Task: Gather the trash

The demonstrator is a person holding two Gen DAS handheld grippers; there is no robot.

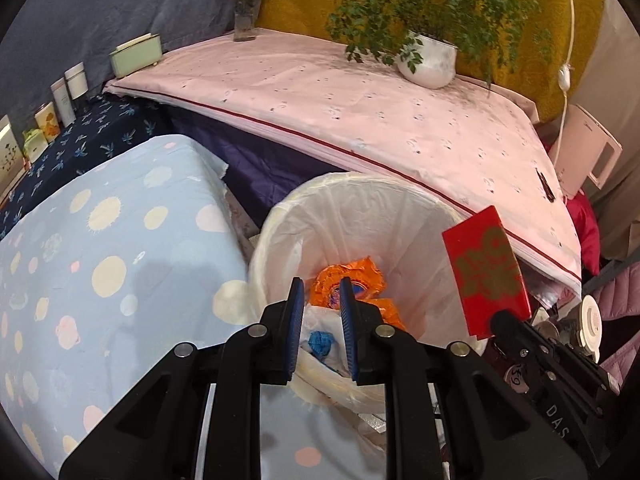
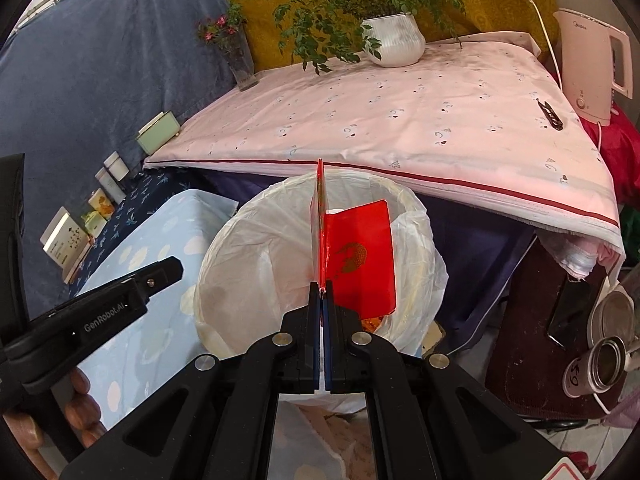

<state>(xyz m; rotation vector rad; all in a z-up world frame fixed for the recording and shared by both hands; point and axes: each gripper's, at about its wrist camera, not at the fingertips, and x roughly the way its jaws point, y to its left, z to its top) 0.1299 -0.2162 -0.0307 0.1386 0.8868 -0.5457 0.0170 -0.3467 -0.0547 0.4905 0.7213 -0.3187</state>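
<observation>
A bin lined with a white bag [image 1: 360,184] [image 2: 240,240] stands below the table edge. Inside lie an orange wrapper [image 1: 352,280] and a blue scrap [image 1: 320,342] among white plastic. My left gripper [image 1: 322,312] hovers over the bin's near rim, its blue pads a small gap apart with nothing between them. In the right wrist view it shows side-on at the left [image 2: 176,266]. My right gripper [image 2: 321,292] [image 1: 502,320] is shut on the lower edge of a folded red envelope with gold print [image 2: 360,264] [image 1: 486,272], held upright above the bin's right side.
A pink-clothed table [image 2: 400,128] carries a potted plant [image 2: 396,40], a flower vase [image 2: 240,64], a green box [image 2: 158,134] and a black clip [image 2: 550,114]. A kettle [image 2: 588,64] stands beyond. A blue dotted cloth [image 1: 100,280] lies left; metal cans [image 2: 604,360] right.
</observation>
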